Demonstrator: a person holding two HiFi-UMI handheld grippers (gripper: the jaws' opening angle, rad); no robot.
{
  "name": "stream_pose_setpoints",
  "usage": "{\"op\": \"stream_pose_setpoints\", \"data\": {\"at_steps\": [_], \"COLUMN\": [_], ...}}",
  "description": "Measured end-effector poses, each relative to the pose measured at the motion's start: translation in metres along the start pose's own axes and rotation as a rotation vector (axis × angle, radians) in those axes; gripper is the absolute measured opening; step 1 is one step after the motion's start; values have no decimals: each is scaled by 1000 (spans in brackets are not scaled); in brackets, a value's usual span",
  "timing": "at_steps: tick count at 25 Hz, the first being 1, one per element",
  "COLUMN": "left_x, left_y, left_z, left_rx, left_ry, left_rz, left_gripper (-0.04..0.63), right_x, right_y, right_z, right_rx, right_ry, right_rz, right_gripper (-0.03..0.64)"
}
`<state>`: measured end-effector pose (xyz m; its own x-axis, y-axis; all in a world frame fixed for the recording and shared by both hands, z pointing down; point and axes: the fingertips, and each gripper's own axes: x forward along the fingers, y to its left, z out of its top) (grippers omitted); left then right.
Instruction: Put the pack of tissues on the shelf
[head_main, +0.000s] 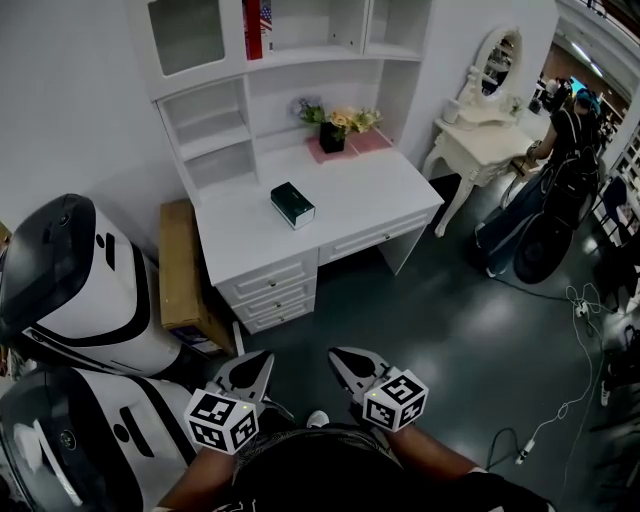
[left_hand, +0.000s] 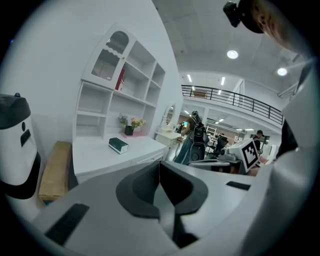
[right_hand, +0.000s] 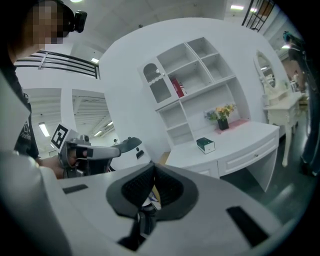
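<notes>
Pressing dark fingers (left_hand: 140, 192) together on nothing, left gripper (head_main: 262, 358) and right gripper (head_main: 342, 356) alike. Standing well apart from the dark green boxy pack of tissues (head_main: 292, 204) lying on the white desk (head_main: 360, 190). Probably approaching; next needing opened jaws around it, then lifting to the white shelf (head_main: 215, 130).

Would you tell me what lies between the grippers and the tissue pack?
In the head view: dark floor, then the desk's drawers and its white top.
</notes>
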<state>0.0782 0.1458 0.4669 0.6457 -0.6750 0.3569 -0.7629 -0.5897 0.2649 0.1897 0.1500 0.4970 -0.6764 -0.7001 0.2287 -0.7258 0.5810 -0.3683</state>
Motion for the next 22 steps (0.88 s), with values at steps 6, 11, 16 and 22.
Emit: {"op": "stream_pose_setpoints", "data": {"at_steps": [6, 11, 16, 22], "left_x": [13, 29, 43, 62], "left_y": [13, 28, 51, 92], "left_z": [-5, 9, 23, 35], "left_rx": [-23, -22, -26, -39], "left_ry": [20, 10, -6, 16], "left_rz": [7, -11, -15, -15], "left_gripper": [15, 15, 15, 15], "right_x": [13, 31, 53, 94], "right_y": [-9, -19, -26, -41], "right_z": [-5, 8, 17, 29], "right_rx": [6, -11, -49, -40], "right_ry": [30, 35, 52, 86], "right_rz": [6, -2, -4, -11], "right_gripper": [12, 11, 11, 12]}}
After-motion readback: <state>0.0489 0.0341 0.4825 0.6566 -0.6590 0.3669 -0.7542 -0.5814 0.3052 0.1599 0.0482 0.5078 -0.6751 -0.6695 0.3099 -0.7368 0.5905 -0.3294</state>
